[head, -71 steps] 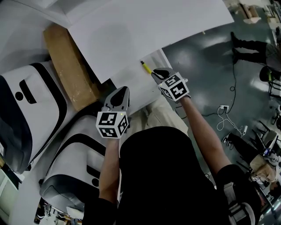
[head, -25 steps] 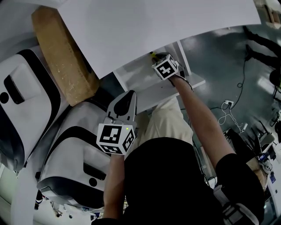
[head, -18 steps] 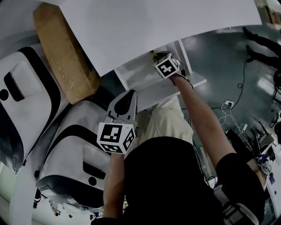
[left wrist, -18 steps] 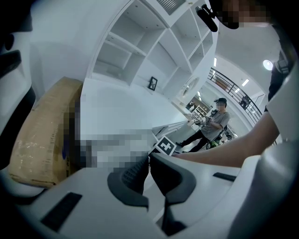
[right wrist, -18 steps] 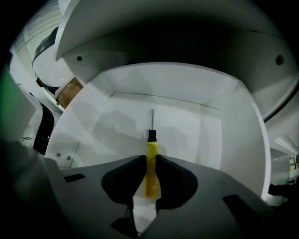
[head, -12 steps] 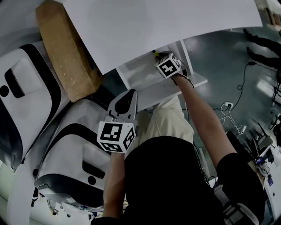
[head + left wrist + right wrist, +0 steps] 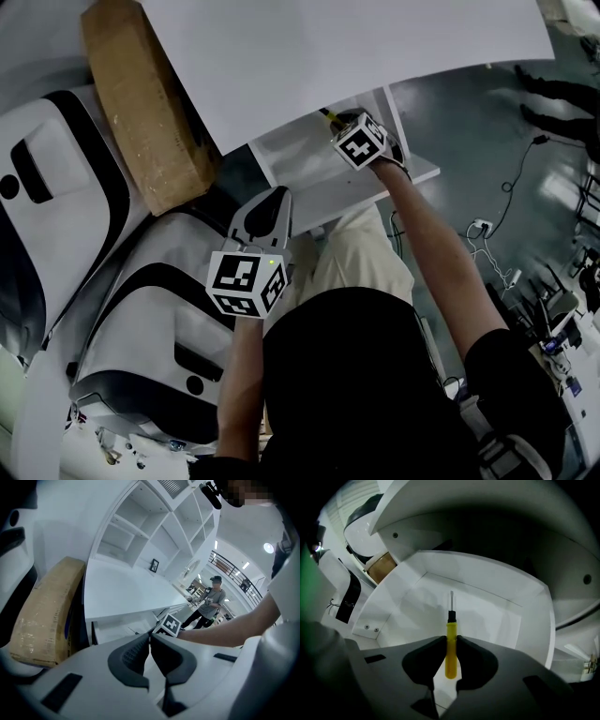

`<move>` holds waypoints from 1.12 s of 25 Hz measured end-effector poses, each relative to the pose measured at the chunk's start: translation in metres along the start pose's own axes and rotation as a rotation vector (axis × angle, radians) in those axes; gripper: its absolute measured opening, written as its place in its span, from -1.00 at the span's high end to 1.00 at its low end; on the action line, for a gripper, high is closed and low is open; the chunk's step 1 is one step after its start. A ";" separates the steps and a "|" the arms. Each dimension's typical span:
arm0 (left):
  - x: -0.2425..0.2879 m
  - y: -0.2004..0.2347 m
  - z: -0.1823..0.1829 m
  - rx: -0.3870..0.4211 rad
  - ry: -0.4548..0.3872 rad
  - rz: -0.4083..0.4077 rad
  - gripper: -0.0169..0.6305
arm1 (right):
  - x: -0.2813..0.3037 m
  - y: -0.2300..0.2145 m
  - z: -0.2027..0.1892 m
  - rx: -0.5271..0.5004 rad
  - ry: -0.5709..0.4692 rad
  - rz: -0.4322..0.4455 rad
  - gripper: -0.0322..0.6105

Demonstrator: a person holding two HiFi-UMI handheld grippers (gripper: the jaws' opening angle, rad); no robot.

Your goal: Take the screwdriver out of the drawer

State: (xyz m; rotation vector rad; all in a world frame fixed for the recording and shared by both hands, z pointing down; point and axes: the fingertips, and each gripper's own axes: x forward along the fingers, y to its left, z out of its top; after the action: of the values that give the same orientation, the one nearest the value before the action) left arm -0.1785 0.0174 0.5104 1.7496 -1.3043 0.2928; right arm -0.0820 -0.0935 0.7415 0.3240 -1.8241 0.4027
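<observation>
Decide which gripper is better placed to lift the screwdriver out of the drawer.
Right. The right gripper is closed on the screwdriver by its yellow handle, inside the open drawer. The left gripper is shut, empty and outside the drawer.

Two hand-held grippers are in view, one left gripper (image 7: 150, 638) and one right gripper (image 7: 451, 641), and each carries one cube with square markers, making two cubes: the left cube (image 7: 246, 283) and the right cube (image 7: 360, 142). There is one yellow-handled screwdriver (image 7: 451, 632), one open white drawer (image 7: 501, 616), one white tabletop (image 7: 328, 47) and one brown cardboard box (image 7: 145, 103). Two large white-and-black casings sit beside the table, a nearer casing (image 7: 159, 328) and a farther casing (image 7: 56, 216), and one other person (image 7: 212, 604) stands far in the background.
</observation>
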 end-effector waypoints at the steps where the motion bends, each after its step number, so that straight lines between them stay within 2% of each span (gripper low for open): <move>1: 0.000 -0.001 0.000 0.001 0.001 -0.006 0.86 | -0.004 0.001 0.001 -0.014 0.004 -0.003 0.63; 13: 0.005 -0.004 0.016 0.042 0.004 -0.071 0.86 | -0.065 0.021 0.007 -0.167 0.039 0.014 0.63; 23: 0.008 -0.025 0.036 0.068 -0.004 -0.098 0.86 | -0.125 0.019 0.001 -0.171 0.003 0.022 0.63; 28: 0.003 -0.039 0.038 0.065 -0.019 -0.084 0.86 | -0.155 0.025 0.001 -0.165 -0.053 0.034 0.63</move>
State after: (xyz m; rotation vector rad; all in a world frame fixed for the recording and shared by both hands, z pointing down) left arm -0.1556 -0.0126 0.4711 1.8605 -1.2437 0.2735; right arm -0.0495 -0.0687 0.5893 0.1914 -1.9032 0.2672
